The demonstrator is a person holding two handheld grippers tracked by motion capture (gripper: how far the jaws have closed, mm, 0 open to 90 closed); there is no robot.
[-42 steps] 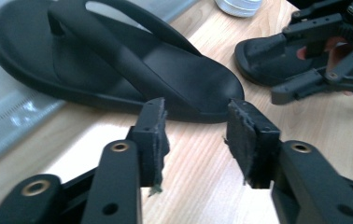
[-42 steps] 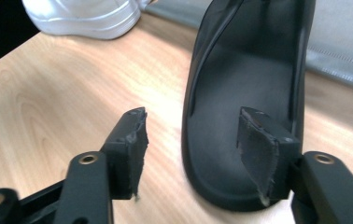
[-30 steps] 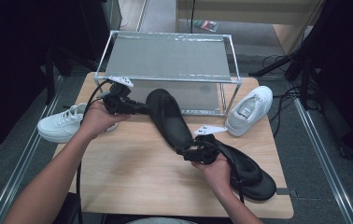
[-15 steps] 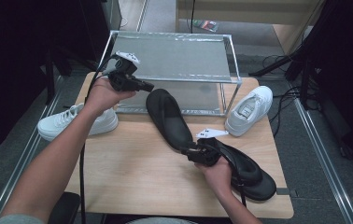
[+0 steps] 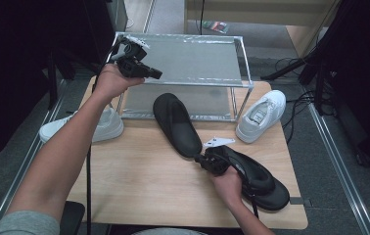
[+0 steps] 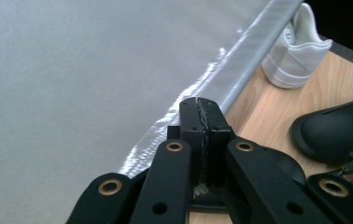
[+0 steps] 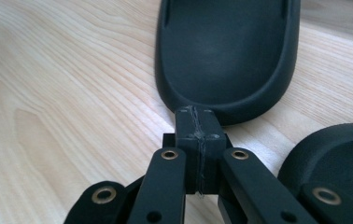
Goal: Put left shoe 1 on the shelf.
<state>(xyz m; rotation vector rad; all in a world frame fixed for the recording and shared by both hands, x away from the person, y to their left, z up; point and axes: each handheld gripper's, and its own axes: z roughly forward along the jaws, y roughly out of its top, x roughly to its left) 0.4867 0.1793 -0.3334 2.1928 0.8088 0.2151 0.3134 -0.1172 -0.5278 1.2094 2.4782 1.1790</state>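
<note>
Left claw (image 5: 157,76): raised over the front left corner of the rack, held in the person's left hand (image 5: 108,81); its jaws are pressed together with nothing between them, as the left gripper view shows (image 6: 201,109).
Right claw (image 5: 198,159): low over the counter, held in the right hand (image 5: 228,183); jaws pressed together and empty, their tips at the near end of the slipper (image 7: 198,122). Whether they touch it I cannot tell.
Slipper (image 5: 175,122): black, lying flat on the counter with its open side up, running from under the rack's front edge towards the right claw. The right gripper view shows its rounded near end just ahead of the jaws (image 7: 226,51).
Second slipper (image 5: 261,178): black, on the counter's near right part, partly under the right hand.
Rack (image 5: 188,58): a metal frame with a grey mesh top, standing at the far side of the counter.
White shoe, right (image 5: 261,115): on the counter beside the rack's right leg, also seen in the left gripper view (image 6: 296,51).
White shoe, left (image 5: 95,127): at the counter's left edge, partly hidden by the left forearm.
Counter (image 5: 139,181): light wood, bare in the near left part.
</note>
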